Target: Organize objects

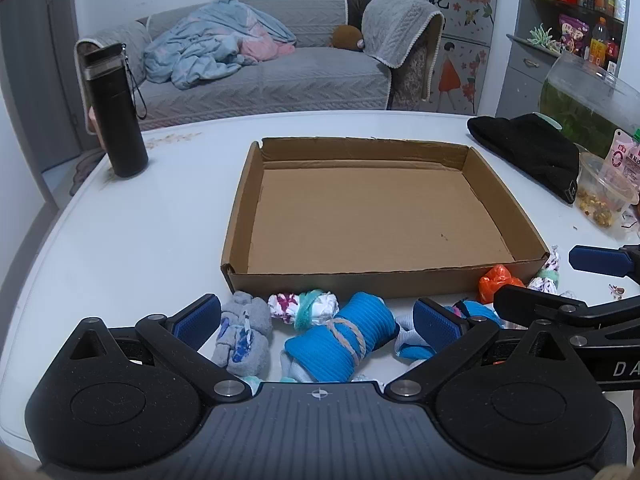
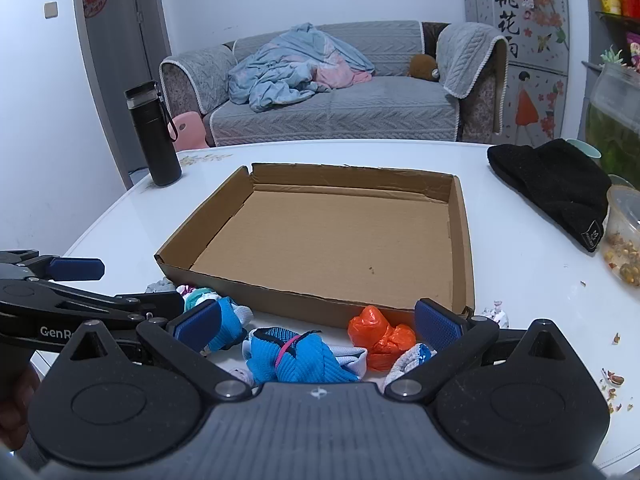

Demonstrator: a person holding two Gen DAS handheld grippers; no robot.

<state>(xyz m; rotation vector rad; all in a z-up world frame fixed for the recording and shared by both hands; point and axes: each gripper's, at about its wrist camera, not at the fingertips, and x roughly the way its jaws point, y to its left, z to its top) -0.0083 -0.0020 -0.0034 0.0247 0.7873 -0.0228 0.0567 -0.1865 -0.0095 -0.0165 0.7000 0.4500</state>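
A shallow, open brown cardboard tray (image 1: 380,216) stands in the middle of the round white table (image 1: 120,240); nothing lies inside it. Along its near wall a row of small rolled sock bundles is laid out on the table surface.

From the left, the row consists of a grey rolled sock bundle (image 1: 244,332), a white floral sock bundle with a green band (image 1: 304,306), a bright blue ribbed sock roll tied with a tan rubber band (image 1: 340,340), a second blue knitted sock bundle with a pink band (image 2: 296,356) and an orange crumpled plastic-looking bundle (image 2: 380,336). A further small patterned bundle (image 1: 546,276) lies at the tray's near right corner.

The left gripper (image 1: 320,318) is fully released, nothing between its pads; it hovers above the grey bundle and the blue ribbed roll. The right gripper (image 2: 318,320) is likewise spread wide and empty, above the pink-banded blue bundle and the orange bundle.

The bundles are judged to be light, soft and compressible, with little risk of damage. Slippage is considered unlikely on knitted fabric, though the orange bundle may be slicker. A grasp across the middle of each roll, over or beside its band, is recommended, so that the roll is kept from unwinding. Loose sock ends should be avoided as grasp points. The neighbouring bundles lie touching or just beside one another, so a pad may snag a second bundle.
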